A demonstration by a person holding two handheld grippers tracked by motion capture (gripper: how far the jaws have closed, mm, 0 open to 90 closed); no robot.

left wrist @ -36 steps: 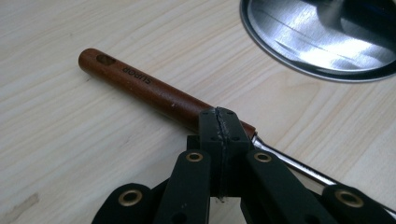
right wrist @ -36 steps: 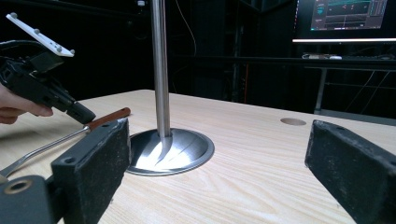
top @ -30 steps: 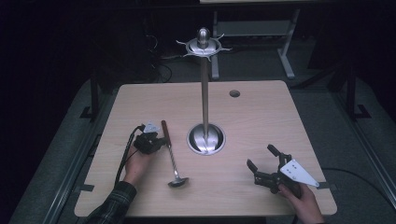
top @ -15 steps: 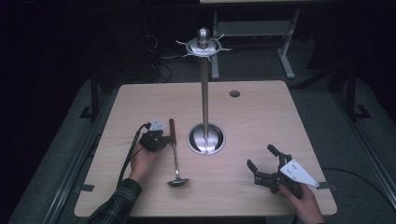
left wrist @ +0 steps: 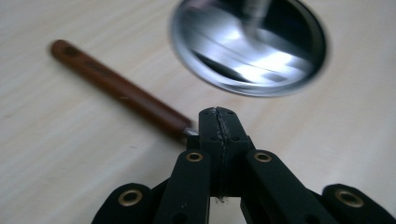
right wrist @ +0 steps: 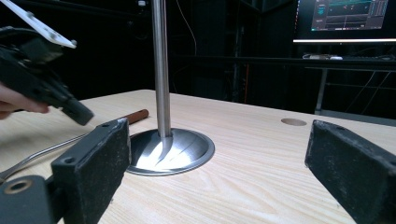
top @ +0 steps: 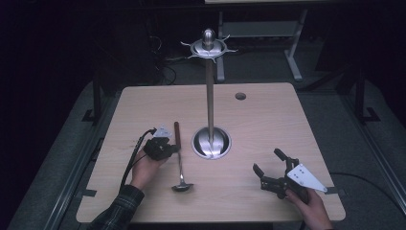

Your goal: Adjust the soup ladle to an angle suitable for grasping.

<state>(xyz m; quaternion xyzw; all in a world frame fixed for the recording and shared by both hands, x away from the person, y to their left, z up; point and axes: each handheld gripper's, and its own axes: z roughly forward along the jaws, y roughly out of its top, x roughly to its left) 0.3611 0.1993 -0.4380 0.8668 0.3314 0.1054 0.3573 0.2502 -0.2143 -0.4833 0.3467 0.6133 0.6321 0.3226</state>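
Left gripper point(top: 165, 148) sits over the ladle point(top: 179, 158) shaft, just below its brown wooden handle point(left wrist: 116, 88). Jaws are pressed together with nothing between them; in the left gripper view the closed tips cover the spot where wood meets metal, so I can't tell if they touch the ladle. It isn't gripped.

Ladle lies flat on the table point(top: 268, 120), handle pointing away from the person, bowl point(top: 182, 187) toward the near edge, just left of the stand point(top: 211, 141) base. The stand has 1 tall pole topped by a ring of hooks point(top: 208, 47).

Right gripper point(top: 271, 167) rests near the table's right front corner, jaws wide apart, holding nothing, well clear of the ladle.

My guess at the job: hang the ladle on a hook.

Risks from here:
- Closed jaws can't pick anything up. Pushing down as-is would just skid or roll the thin shaft.
- Opening this close to the stand base could knock a jaw into the rim.
- Gripping the round metal shaft could let the heavy bowl swing the ladle in the jaws; the wood looks the safer hold.
- The stand is tall on a small base; a bump while hooking could tip it.
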